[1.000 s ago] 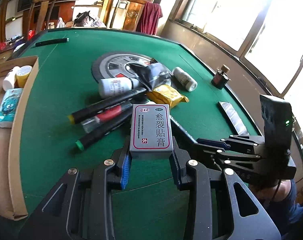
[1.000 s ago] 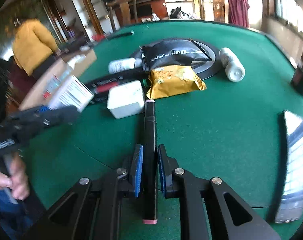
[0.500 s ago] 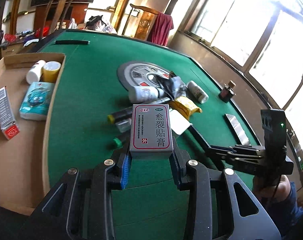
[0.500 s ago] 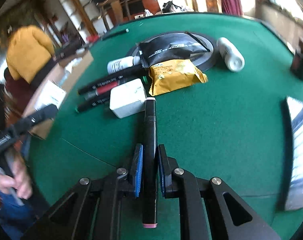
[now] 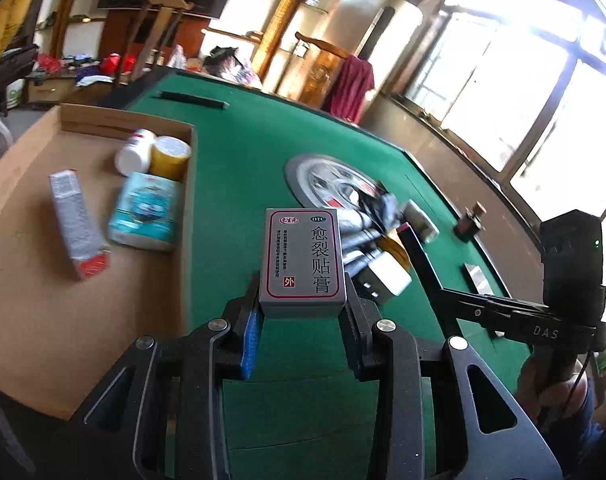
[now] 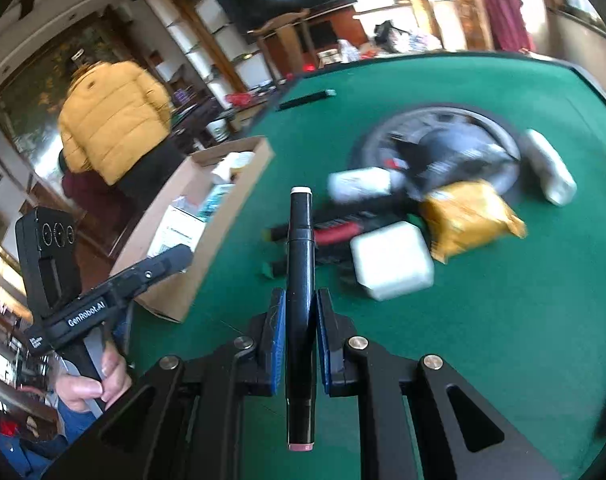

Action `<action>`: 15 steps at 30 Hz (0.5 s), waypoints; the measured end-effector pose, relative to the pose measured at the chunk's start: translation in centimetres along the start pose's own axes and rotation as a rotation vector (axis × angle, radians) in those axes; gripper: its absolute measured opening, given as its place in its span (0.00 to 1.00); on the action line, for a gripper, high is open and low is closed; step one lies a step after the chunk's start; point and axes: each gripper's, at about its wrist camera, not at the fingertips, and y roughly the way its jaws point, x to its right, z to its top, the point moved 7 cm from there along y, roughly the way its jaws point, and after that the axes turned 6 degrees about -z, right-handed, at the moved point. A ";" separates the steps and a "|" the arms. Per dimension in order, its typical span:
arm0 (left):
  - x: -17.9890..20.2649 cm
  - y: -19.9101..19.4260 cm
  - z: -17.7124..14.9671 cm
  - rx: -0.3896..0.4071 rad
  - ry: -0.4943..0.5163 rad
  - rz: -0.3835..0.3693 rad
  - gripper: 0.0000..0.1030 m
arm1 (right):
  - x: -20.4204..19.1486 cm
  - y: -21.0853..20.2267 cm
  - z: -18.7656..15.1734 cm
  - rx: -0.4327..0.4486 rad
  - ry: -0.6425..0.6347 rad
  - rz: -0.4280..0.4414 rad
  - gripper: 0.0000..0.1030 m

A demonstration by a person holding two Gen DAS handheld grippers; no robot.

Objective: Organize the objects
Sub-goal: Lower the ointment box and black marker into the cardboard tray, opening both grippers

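Observation:
My left gripper [image 5: 303, 316] is shut on a grey medicine box [image 5: 303, 256] with Chinese print, held above the green table near the cardboard box [image 5: 31, 280] on the left. My right gripper [image 6: 301, 320] is shut on a black marker [image 6: 301, 280], held lengthwise above the table. The right gripper also shows at the right of the left wrist view [image 5: 435, 280]. The left gripper shows at the left of the right wrist view [image 6: 175, 256]. A pile of markers [image 6: 335, 232], a white block [image 6: 391, 264] and a yellow packet [image 6: 471, 216] lies mid-table.
The cardboard box holds a tube box [image 5: 79, 224], a teal pack [image 5: 147, 212] and two bottles [image 5: 155, 152]. A round wheel-like disc [image 5: 327, 180], a white bottle [image 6: 551, 168], a small dark bottle [image 5: 471, 220] and a black bar [image 5: 191, 100] lie on the table. A person in yellow [image 6: 111, 120] stands behind.
Both grippers have swung left toward the cardboard box with their loads. The box now fills more of the left wrist view. The pile has shifted right in both views.

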 end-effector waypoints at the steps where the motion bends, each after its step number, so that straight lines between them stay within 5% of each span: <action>1: -0.4 -0.4 0.2 0.009 -0.005 0.007 0.33 | -1.0 0.5 0.5 0.000 -0.018 0.008 0.12; 15: -11.6 -6.5 2.3 0.105 -0.181 0.193 0.33 | -11.4 9.5 6.8 -0.061 -0.122 0.094 0.12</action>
